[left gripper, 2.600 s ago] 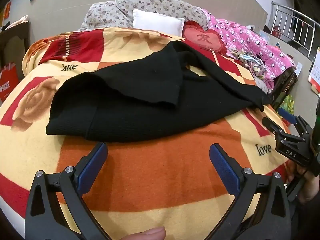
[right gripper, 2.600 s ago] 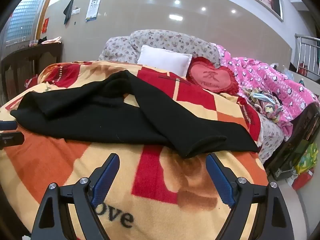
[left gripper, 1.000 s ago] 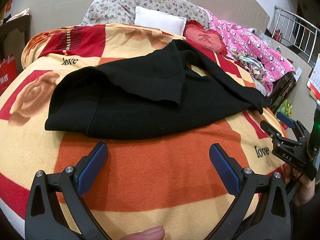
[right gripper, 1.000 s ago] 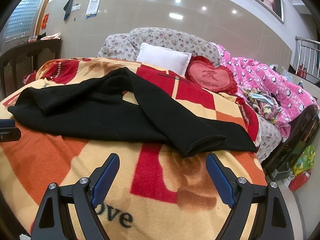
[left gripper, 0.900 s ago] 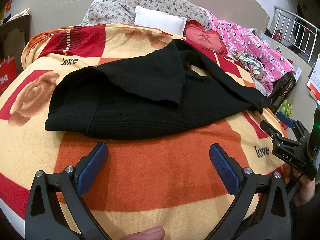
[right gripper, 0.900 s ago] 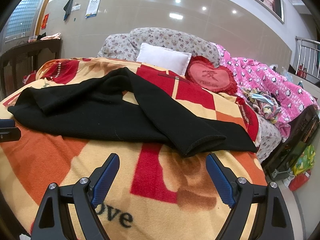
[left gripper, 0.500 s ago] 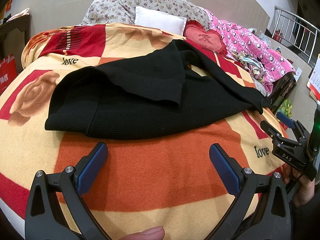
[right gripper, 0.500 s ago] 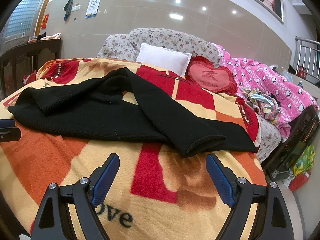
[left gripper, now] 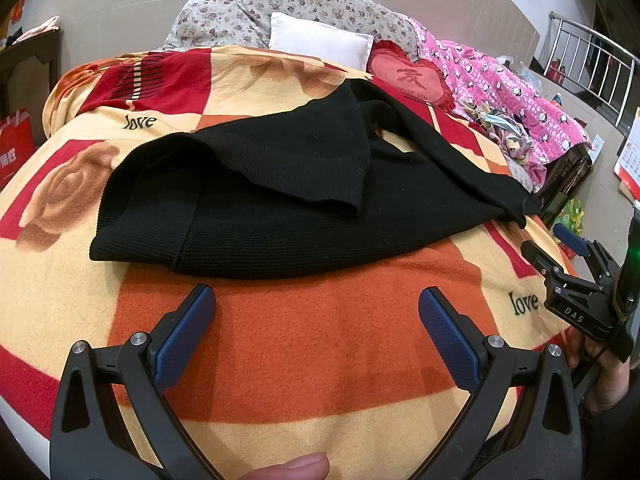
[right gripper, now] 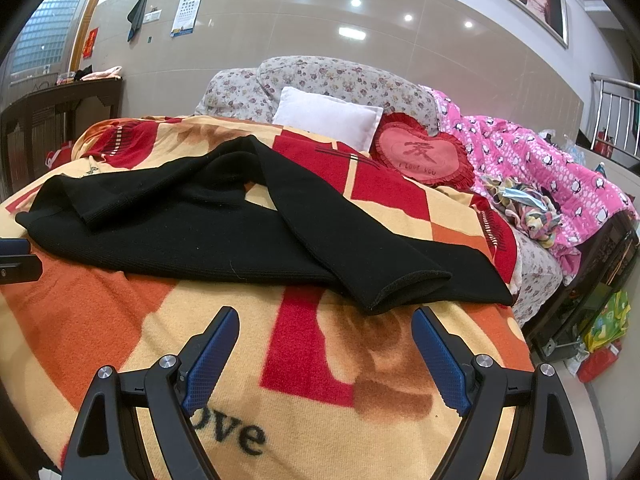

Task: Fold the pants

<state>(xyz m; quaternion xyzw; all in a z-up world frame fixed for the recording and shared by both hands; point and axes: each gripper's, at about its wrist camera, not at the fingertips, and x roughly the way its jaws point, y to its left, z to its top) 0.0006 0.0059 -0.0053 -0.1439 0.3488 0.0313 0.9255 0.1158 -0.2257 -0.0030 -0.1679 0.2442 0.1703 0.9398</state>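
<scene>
Pants (left gripper: pixel 280 216) hem near left claw (left gripper: pixel 316 320), blanket (left gripper: pixel 320 360) between

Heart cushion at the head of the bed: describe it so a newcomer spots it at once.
Start at the floral headboard behind the bed. In front of it lies a white pillow, and just right of that pillow sits the heart cushion. It alone is heart-shaped: red, frilled edge, a dark character on its face, with a pink patterned quilt to its right.

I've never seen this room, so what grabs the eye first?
The black pants sprawl across the middle of a loud orange, red and cream blanket, one leg crossed over the other. Behind, a red heart cushion lies beside a white pillow.
</scene>
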